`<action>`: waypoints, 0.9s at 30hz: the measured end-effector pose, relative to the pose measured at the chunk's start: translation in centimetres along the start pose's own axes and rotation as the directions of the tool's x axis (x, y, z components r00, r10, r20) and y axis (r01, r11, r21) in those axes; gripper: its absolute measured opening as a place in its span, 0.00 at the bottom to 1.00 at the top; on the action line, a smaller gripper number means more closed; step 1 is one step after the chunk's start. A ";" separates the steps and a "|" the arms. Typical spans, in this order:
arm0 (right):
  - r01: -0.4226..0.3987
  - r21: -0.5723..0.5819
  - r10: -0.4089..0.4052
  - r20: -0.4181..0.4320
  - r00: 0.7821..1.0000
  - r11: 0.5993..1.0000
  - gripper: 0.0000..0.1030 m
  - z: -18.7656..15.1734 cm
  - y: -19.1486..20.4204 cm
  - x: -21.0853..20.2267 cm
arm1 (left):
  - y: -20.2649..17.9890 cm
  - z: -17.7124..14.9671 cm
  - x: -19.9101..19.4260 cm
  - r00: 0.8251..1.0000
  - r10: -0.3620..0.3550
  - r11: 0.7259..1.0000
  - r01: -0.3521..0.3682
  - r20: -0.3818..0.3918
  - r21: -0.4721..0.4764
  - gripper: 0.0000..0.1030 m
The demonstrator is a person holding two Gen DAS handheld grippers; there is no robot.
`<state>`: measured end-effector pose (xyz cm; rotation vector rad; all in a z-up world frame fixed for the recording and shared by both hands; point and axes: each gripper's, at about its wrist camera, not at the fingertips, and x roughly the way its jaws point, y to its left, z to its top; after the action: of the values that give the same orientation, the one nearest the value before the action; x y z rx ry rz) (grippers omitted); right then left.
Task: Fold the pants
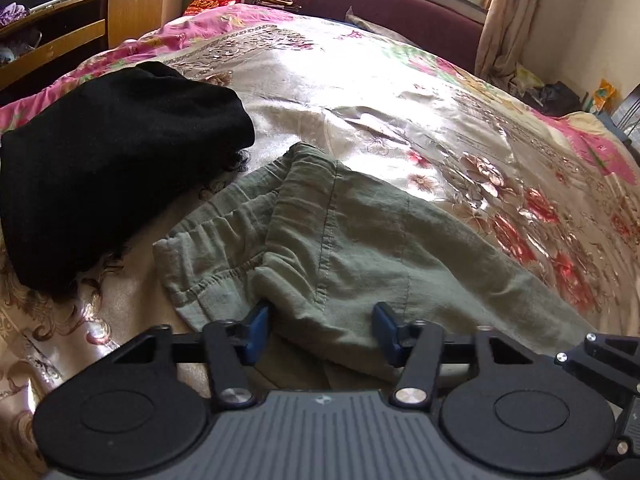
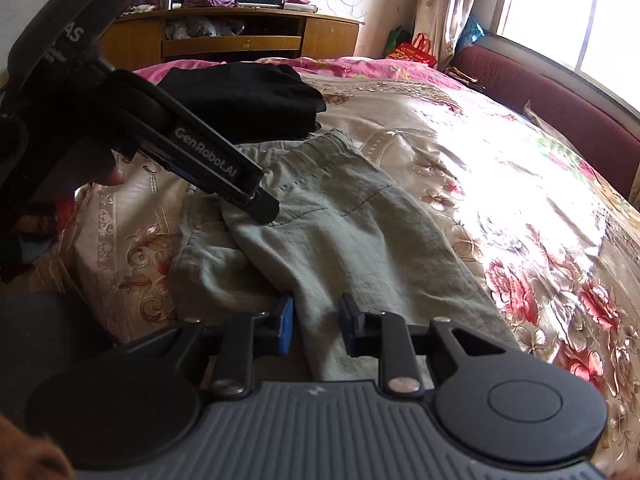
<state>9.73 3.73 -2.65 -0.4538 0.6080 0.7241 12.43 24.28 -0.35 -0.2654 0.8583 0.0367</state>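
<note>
Olive-green pants (image 1: 340, 240) lie folded on the floral bedspread (image 1: 400, 100), the elastic waistband (image 1: 208, 248) to the left. My left gripper (image 1: 320, 330) is open, its blue-padded fingers straddling the near edge of the folded-over pants layer. In the right wrist view the pants (image 2: 340, 232) lie ahead, and my right gripper (image 2: 316, 328) is open over their near edge. The left gripper's body (image 2: 208, 160) reaches in from the left, its tip (image 2: 264, 208) touching the pants' folded edge.
A folded black garment (image 1: 112, 168) lies on the bed left of the pants, also in the right wrist view (image 2: 248, 96). A wooden cabinet (image 2: 240, 40) stands beyond the bed. A maroon sofa (image 1: 380, 4) and window are at the far side.
</note>
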 end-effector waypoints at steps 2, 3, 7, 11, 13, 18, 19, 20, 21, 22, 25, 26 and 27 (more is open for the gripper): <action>-0.003 0.016 0.003 0.006 1.000 1.000 0.12 0.2 -0.1 -0.2 | 0.5 0.5 0.2 1.000 -0.001 1.000 0.001 -0.013 -0.016 0.31; -0.004 0.016 0.003 0.013 1.000 1.000 0.12 0.4 -0.1 -0.4 | 1.0 0.6 0.1 1.000 -0.009 1.000 0.009 -0.014 -0.026 0.30; -0.017 -0.006 0.018 0.029 0.999 1.000 0.07 1.0 0.4 -0.8 | 2.4 0.5 -0.1 1.000 -0.022 0.999 0.021 -0.018 -0.043 0.27; -0.056 0.033 0.055 0.035 0.998 0.998 0.07 2.1 0.7 -0.8 | 2.8 1.7 -1.3 0.999 -0.017 0.999 0.018 0.035 -0.027 0.25; -0.070 0.043 0.067 0.067 0.995 0.997 0.07 3.2 1.2 -1.4 | 3.4 2.9 -2.6 0.996 -0.018 0.999 0.021 0.090 -0.030 0.25; -0.146 0.072 0.135 0.141 0.981 0.987 0.07 6.1 3.4 -1.3 | 5.6 4.4 -3.7 0.984 0.074 0.997 -0.072 0.162 -0.017 0.25; -0.155 0.068 0.145 0.127 0.981 0.986 0.10 6.4 4.3 -0.3 | 6.0 4.2 -3.2 0.984 0.098 0.995 -0.098 0.150 -0.010 0.25; -0.167 0.057 0.162 0.087 0.983 0.984 0.11 6.5 5.1 1.0 | 6.3 3.8 -2.2 0.983 0.132 0.991 -0.134 0.126 0.003 0.25; -0.178 0.054 0.175 0.056 0.983 0.983 0.11 6.2 5.8 2.5 | 6.6 3.4 -1.2 0.983 0.162 0.987 -0.163 0.092 0.012 0.25; -0.189 0.046 0.189 0.014 0.982 0.981 0.13 5.8 6.5 3.8 | 6.8 2.9 -0.3 0.982 0.177 0.984 -0.179 0.059 0.020 0.25; -0.216 0.061 0.218 -0.020 0.976 0.974 0.14 5.1 7.0 4.6 | 6.4 1.4 0.3 0.970 0.237 0.967 -0.240 0.046 0.085 0.27; -0.231 0.081 0.232 0.005 0.973 0.969 0.17 5.0 6.4 3.7 | 6.1 1.1 -0.2 0.967 0.244 0.962 -0.250 0.069 0.109 0.28; -0.237 0.104 0.236 0.025 0.971 0.966 0.20 5.0 5.7 2.8 | 5.8 1.0 -0.7 0.964 0.250 0.958 -0.259 0.088 0.125 0.28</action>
<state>9.03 11.72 -1.84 -0.2802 0.6927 0.9166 11.90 30.17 -0.51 -0.0239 0.8161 0.2265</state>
